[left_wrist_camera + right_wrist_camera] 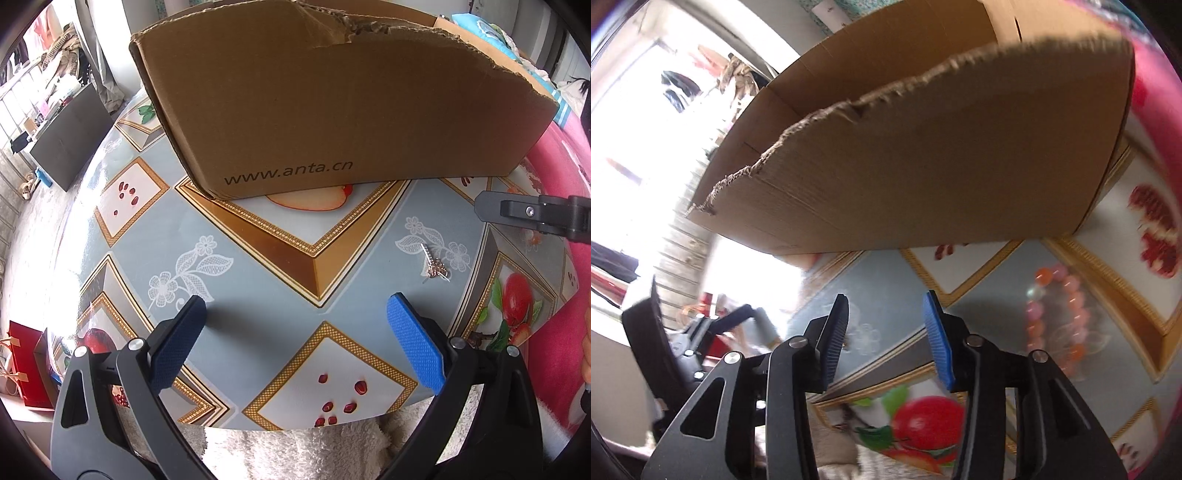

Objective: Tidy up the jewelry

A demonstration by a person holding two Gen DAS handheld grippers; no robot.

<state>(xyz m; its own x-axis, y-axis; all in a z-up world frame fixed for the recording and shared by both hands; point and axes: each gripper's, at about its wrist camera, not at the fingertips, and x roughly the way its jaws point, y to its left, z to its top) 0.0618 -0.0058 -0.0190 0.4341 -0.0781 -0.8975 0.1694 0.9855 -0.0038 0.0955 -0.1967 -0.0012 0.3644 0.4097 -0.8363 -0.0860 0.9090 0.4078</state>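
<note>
Both the left claw [295,314] and right claw [884,321] gape empty (nothing gathered yet), while silver earrings [435,266] and a pink bead bracelet [1056,317] lie loose on the worktop [258,266] outside the cardboard box [332,103].

- Left gripper [295,314] is hovering with jaws spread wide, holding nothing.
- Silver earring [435,266] is lying on the table [258,266], near the cardboard box [332,99].

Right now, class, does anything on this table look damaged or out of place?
Yes. The cardboard box has a ragged, torn top edge along its near wall. A small silver jewelry piece lies loose on the tablecloth, and a pink bead bracelet too.
</note>
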